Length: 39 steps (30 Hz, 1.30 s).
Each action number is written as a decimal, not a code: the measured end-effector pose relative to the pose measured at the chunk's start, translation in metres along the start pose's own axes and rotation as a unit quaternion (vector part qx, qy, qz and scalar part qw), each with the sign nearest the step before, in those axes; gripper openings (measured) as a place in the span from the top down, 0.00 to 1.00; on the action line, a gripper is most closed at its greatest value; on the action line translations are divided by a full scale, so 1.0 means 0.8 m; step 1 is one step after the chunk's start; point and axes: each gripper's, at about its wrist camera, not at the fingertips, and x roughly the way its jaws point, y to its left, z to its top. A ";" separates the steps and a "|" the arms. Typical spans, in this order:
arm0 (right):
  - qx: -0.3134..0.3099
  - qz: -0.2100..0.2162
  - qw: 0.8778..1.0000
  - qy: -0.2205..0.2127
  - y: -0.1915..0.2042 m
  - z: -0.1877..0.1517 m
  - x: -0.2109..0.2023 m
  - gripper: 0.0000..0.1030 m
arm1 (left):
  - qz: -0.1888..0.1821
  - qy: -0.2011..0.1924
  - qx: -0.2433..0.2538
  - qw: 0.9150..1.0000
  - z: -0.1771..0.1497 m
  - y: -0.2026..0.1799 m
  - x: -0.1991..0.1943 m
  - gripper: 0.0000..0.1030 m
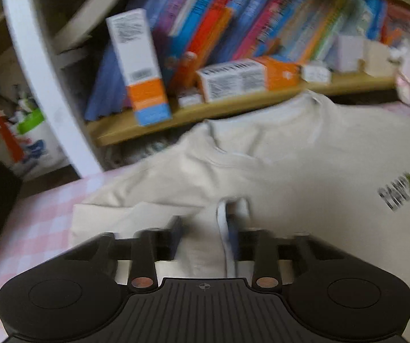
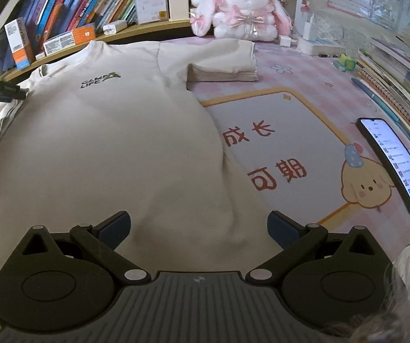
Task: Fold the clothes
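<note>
Over the near hem of the beige T-shirt point(image 2: 105, 143), the right gripper point(image 2: 199, 228) hangs released, its two blue pads point(image 2: 113, 225) spread wide above the cloth and pressing on nothing. The T-shirt lies flat, chest up, on a pink desk mat point(image 2: 290, 148), its collar pointing away and its dark chest print point(image 2: 99, 79) reading from this side. To the right of the T-shirt, well apart from it, a phone point(image 2: 393, 165) lies on the mat with its screen lit. At the T-shirt's left side, the left gripper point(image 1: 205, 223) is clenched on the left sleeve point(image 1: 136, 223): a ridge of beige cloth stands up between its fingers, though that view is blurred. The sleeve on the T-shirt's right side point(image 2: 225, 68) lies doubled back on itself. Beyond the collar, a wooden shelf point(image 2: 147, 30) holds a row of books point(image 2: 90, 3), an upright orange-and-white box point(image 2: 19, 44) and another such box lying flat point(image 2: 70, 39). Beyond the T-shirt's far right corner sits a pink-and-white plush rabbit point(image 2: 242, 8).
</note>
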 end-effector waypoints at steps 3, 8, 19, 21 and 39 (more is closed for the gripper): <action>0.010 -0.008 1.000 0.003 -0.008 0.000 0.001 0.00 | -0.009 -0.050 -0.015 0.999 0.000 -0.003 -0.019 0.99; 0.024 -0.013 1.000 0.008 -0.019 0.001 0.006 0.00 | -0.020 0.005 0.020 1.000 -0.005 -0.022 0.009 0.87; 0.009 0.016 1.000 -0.009 -0.023 0.023 0.015 0.00 | -0.082 -0.043 -0.112 0.989 -0.036 0.033 -0.096 0.62; 0.001 0.027 1.000 -0.012 -0.022 0.028 0.018 0.00 | -0.083 -0.028 -0.122 0.989 -0.058 0.032 -0.105 0.64; -0.075 0.121 0.989 -0.032 -0.022 0.056 0.030 0.00 | 0.045 -0.001 -0.198 0.979 -0.128 0.076 -0.195 0.54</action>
